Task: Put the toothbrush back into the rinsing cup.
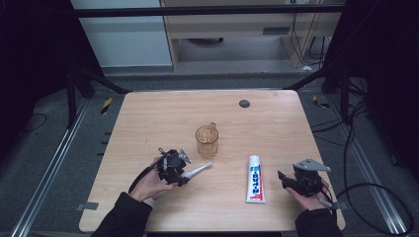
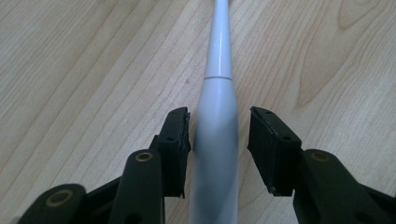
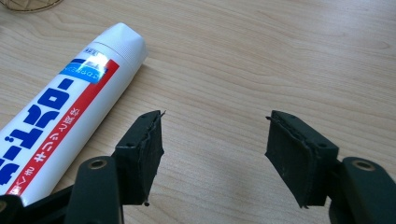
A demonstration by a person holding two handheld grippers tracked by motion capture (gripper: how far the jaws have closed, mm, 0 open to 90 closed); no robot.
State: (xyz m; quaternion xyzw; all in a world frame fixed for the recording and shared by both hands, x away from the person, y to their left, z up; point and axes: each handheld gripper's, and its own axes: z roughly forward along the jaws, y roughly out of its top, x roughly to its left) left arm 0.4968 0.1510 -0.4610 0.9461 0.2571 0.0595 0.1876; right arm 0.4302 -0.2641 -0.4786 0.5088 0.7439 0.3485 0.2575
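Two grippers | left gripper (image 2: 219, 135): jaws apart around white toothbrush (image 2: 217, 121), not squeezing | right gripper (image 3: 215, 154): wide open, empty, toothpaste tube (image 3: 70, 102) just left

One toothbrush (image 1: 196, 171), one toothpaste tube (image 1: 255, 179), one amber cup (image 1: 207, 140).

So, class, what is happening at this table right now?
A person works with two handheld grippers. The left gripper straddles a white toothbrush lying on the wooden table; a gap shows beside one pad. The right gripper waits open beside a toothpaste tube. An amber cup stands behind.
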